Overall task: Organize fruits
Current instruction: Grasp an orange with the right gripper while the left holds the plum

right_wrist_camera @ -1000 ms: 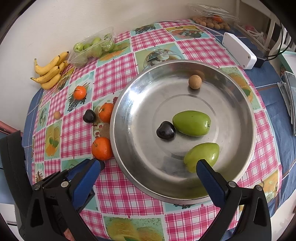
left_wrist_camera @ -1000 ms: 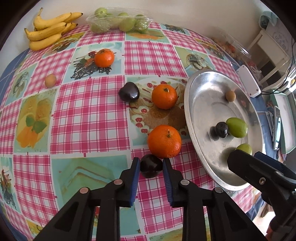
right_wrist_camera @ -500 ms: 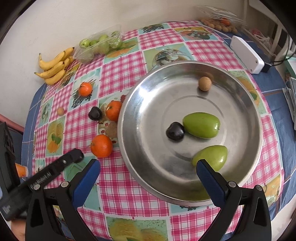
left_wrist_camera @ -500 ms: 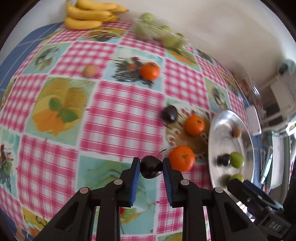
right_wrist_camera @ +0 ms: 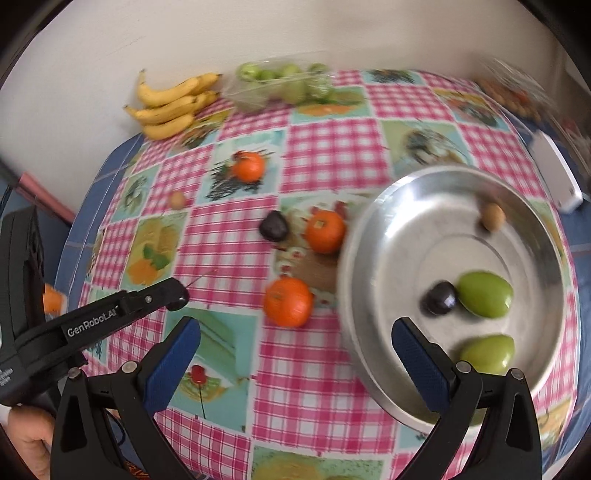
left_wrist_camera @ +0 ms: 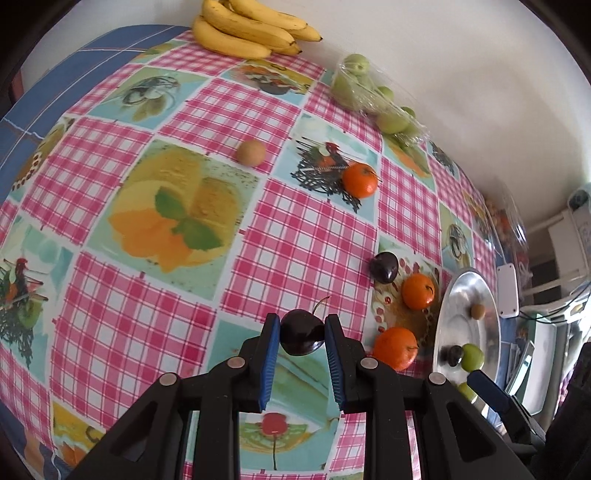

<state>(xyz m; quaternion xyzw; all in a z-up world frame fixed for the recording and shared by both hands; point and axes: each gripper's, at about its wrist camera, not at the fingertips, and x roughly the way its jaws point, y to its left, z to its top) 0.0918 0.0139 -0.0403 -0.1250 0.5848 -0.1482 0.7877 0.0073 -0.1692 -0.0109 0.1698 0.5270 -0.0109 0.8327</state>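
My left gripper (left_wrist_camera: 302, 341) is shut on a dark cherry (left_wrist_camera: 301, 332) with a thin stem and holds it above the checked tablecloth. It also shows from the side in the right wrist view (right_wrist_camera: 177, 295). My right gripper (right_wrist_camera: 295, 354) is open and empty, hovering near the left rim of the steel bowl (right_wrist_camera: 369, 295). The bowl holds two green fruits (right_wrist_camera: 484, 294), a dark plum (right_wrist_camera: 439, 298) and a small brown fruit (right_wrist_camera: 492, 217). Two oranges (right_wrist_camera: 288, 301) and a dark plum (right_wrist_camera: 274, 226) lie on the cloth left of the bowl.
A third orange (left_wrist_camera: 359, 180) and a small brown fruit (left_wrist_camera: 251, 151) lie farther back. Bananas (left_wrist_camera: 251, 31) and a clear pack of green fruit (left_wrist_camera: 373, 99) sit by the wall. A white box (left_wrist_camera: 506, 291) lies beyond the bowl.
My left gripper has lifted the cherry off the cloth and swung left, away from the bowl. My right gripper has shifted left, so the bowl now sits to its right.
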